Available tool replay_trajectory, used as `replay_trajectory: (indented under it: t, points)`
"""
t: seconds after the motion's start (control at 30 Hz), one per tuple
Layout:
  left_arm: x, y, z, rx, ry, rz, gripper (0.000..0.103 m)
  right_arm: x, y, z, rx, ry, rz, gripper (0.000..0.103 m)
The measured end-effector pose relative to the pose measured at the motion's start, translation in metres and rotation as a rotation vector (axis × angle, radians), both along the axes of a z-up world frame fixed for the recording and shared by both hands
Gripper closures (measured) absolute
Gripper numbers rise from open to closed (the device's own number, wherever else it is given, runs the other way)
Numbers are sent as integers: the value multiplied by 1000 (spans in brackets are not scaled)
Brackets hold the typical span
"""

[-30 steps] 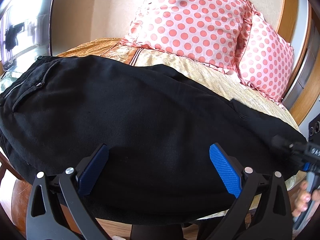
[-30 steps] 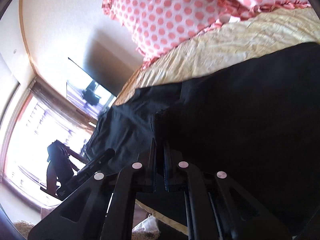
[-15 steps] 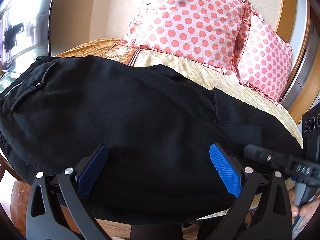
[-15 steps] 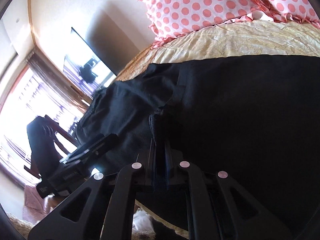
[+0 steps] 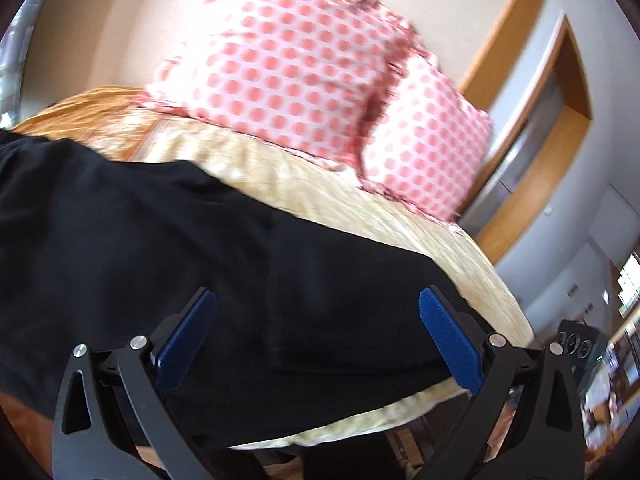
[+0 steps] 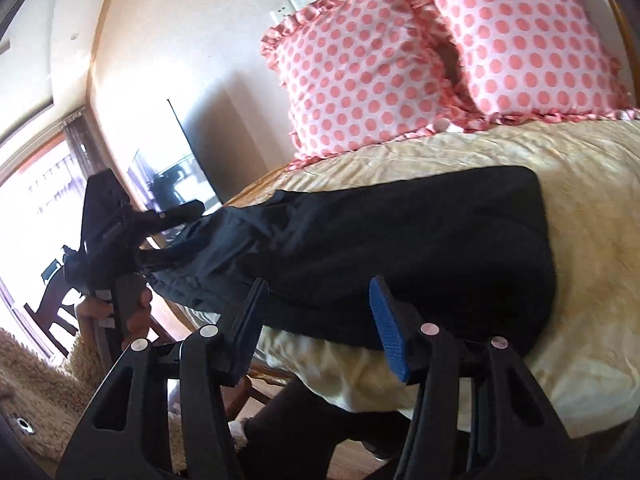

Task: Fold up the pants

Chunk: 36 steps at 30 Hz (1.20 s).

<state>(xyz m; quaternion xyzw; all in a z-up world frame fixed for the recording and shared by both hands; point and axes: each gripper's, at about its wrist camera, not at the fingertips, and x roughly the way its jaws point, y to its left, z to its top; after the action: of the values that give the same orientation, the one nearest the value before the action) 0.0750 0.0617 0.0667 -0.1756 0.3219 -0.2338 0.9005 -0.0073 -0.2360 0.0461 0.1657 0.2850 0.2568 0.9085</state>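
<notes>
Black pants [image 6: 400, 240] lie folded lengthwise on the cream bedspread [image 6: 580, 208], waist end to the left, folded end to the right. In the left wrist view the pants [image 5: 200, 240] fill the lower middle. My left gripper [image 5: 316, 344] is open and empty, just above the cloth near the bed's front edge; it also shows in the right wrist view [image 6: 120, 220] at the pants' left end. My right gripper [image 6: 320, 332] is open and empty, pulled back from the pants' front edge.
Two pink polka-dot pillows [image 6: 360, 72] [image 6: 520, 32] lean against the headboard behind the pants. A dark screen [image 6: 176, 176] stands at the far left by a bright window. A wooden chair [image 6: 60, 312] and a shaggy rug [image 6: 24, 380] are on the floor at the left.
My right gripper let go of the pants' edge, opened and drew back. My left gripper swung to the right along the pants and stayed open.
</notes>
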Motion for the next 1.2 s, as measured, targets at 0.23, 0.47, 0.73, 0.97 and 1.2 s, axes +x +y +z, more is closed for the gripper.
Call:
replay_trajectory:
  t: [0.23,0.47,0.73,0.97,1.2]
  points:
    - [22,-74,-22,12,120,-200,2,-12,-15,-14,-109,-7,-142,48]
    - [21,-85,-46,96,167,-188,2,0,0,-28,-397,-15,-344,37]
    - [18,-86,-43,126,138,-197,2,-18,-14,-23,-342,-21,-322,30]
    - [0,-55,-24,132,45,-121,2,-37,-5,22,-227,-212,-144,19]
    - [-14,25,-12,127,52,115,2,36,88,22,-411,-192,-63,18]
